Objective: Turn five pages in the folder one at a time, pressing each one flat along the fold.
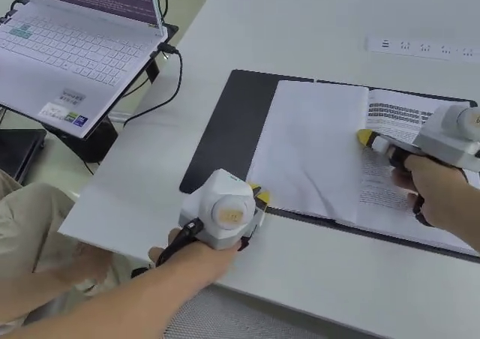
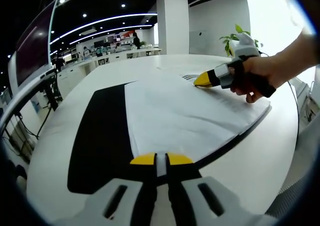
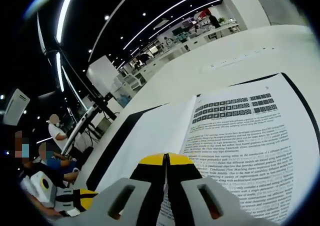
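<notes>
The left claw has its two yellow tips drawn together with only a hairline between them and nothing caught there. It sits low at the near edge of the blank turned page, probably to pin that sheet so it cannot spring back, though from the left gripper view it is hard to say whether the tips actually bear on the paper or merely rest just beside its edge. The right claw is likewise closed and empty-handed. Its tips are laid down by the fold, at the inner margin of the printed page, which suits a stroke along the crease: a closed tip makes a blunt, narrow presser. In the head view the two stand well apart, the left claw at the near edge and the right claw further up the spine, so one can hold while the other smooths. The folder lies open and flat on the white bench, its black cover showing to the left of the sheets. A laptop stands off the bench's left side and a power strip lies beyond the folder.
</notes>
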{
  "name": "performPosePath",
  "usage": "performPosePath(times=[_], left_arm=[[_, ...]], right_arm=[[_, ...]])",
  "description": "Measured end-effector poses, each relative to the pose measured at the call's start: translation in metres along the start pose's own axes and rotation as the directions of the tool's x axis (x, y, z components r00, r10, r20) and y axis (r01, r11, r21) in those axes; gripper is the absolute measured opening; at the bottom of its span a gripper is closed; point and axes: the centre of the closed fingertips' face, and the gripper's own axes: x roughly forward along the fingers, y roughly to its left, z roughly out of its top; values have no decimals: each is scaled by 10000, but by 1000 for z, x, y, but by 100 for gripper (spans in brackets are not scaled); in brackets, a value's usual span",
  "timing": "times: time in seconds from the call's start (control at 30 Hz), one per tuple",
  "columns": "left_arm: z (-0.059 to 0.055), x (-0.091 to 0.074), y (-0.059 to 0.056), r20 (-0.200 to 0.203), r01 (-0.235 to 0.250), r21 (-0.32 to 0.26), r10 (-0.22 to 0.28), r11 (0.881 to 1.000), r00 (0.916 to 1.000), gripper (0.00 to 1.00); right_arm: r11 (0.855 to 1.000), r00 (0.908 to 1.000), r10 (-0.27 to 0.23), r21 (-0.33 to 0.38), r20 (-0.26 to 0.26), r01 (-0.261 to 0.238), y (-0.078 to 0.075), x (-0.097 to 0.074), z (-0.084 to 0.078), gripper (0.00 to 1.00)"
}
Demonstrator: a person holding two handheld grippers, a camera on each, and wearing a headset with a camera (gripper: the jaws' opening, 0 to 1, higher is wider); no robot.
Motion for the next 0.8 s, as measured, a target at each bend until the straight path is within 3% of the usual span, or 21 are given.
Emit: performPosePath(times=[0.33,0.8], left_arm=[[1,-1,-1,8,2,55,-2,10000,10000,5],[2,-2,-2,12,-30,94,30,10000,10000,5]], right_arm=[[9994,9989,307,-169,-364,-313,37,-36,-37,0],[9989,9967,459,-5,-674,-460,45,-62,-71,0]])
